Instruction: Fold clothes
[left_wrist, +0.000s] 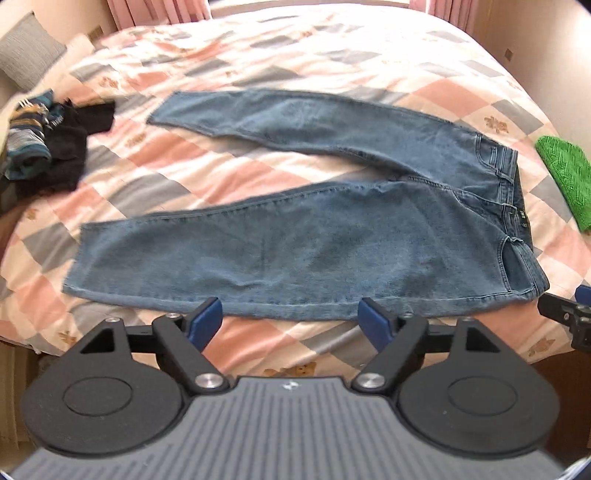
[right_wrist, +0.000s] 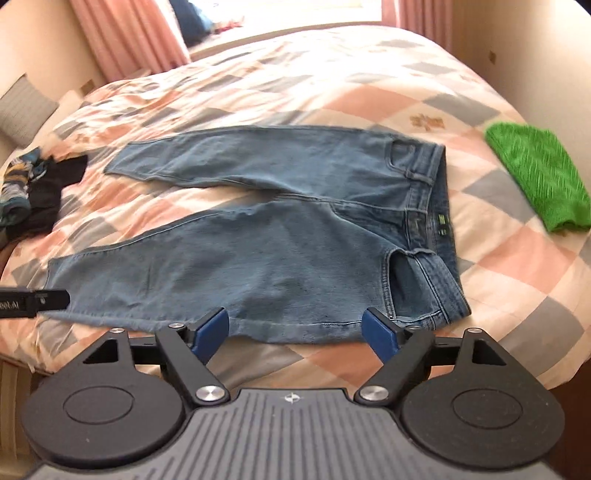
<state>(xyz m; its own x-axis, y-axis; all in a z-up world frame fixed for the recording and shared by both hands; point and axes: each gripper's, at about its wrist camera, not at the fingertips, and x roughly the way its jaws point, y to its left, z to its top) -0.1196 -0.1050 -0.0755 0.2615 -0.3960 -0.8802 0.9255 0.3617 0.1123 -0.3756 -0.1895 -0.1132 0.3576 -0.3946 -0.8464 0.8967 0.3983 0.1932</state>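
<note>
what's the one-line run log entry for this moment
stage: jeans spread flat on bed, unfolded | left gripper: open, empty | right gripper: open, empty | nearby: green cloth, dark clothes pile

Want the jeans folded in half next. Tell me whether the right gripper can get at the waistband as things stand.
Probably yes. The right gripper is open and empty above the near edge of the jeans. The waistband lies flat and uncovered on the bed; the green cloth sits apart.
</note>
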